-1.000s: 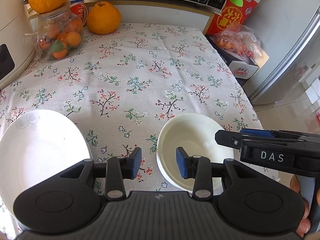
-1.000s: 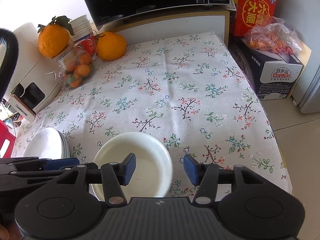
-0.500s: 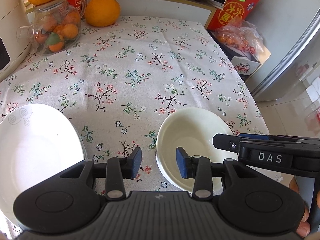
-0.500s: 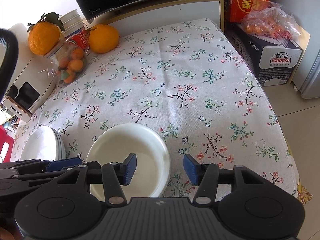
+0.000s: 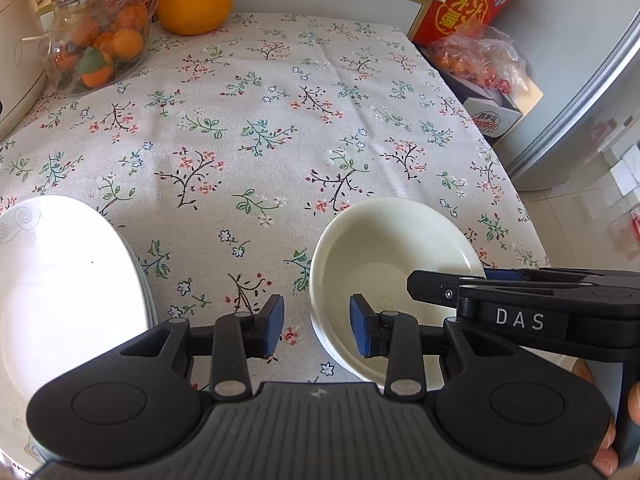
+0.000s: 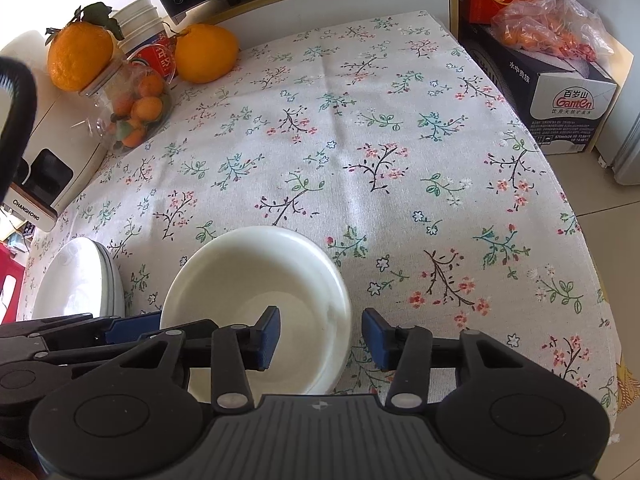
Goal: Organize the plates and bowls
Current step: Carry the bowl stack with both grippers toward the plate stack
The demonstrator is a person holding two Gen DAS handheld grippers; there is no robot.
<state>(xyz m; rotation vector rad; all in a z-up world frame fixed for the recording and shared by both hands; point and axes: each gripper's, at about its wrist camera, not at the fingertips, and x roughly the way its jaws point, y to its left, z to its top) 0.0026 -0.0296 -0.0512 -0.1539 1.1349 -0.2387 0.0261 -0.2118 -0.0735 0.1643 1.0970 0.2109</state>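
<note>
Right claw (image 6: 320,336) astride bowl (image 6: 256,280) rim (closing)

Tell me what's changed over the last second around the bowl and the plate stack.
Both grippers have come down closer to the bowl. The right gripper straddles its right rim and its jaws are closing, pads not yet pressing. The left gripper straddles the left rim, jaws also closing slightly, no grip yet. Nothing taken or let go. The bowl, plate stack and fruit jar stayed where they were on the tablecloth.

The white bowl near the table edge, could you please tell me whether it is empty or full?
Empty: the bowl shows only its bare white inside.
</note>
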